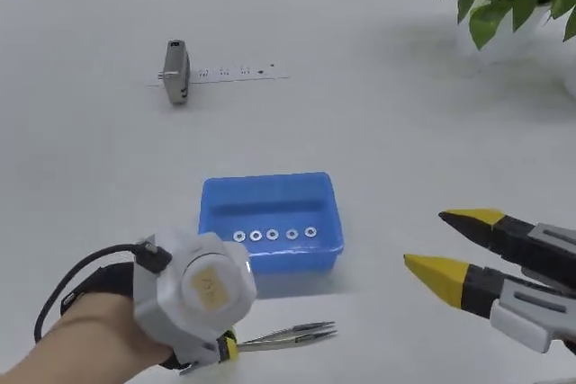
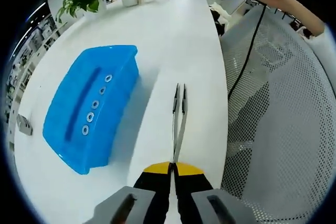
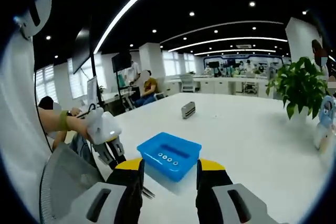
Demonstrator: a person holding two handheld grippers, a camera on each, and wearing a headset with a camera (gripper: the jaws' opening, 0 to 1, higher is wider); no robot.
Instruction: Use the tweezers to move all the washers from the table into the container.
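Tweezers (image 2: 179, 119) are being gripped by the left tool (image 2: 172, 167), jaws closed on them, and pointed along the desk (image 1: 405, 132) just beside the container (image 1: 270, 184). Five washers (image 1: 274, 235) are being carried in a row inside the container. The right tool (image 1: 425, 238) is being held open, near the container.

Bare white table (image 1: 405, 132) lies open ahead of the right gripper's (image 1: 425, 238) parted jaws; a shallow blue plastic container (image 2: 89, 108) blocks one side of the left gripper's (image 2: 171, 167) jaws, just beside the slim metal tweezers (image 2: 179, 119) they clamp.
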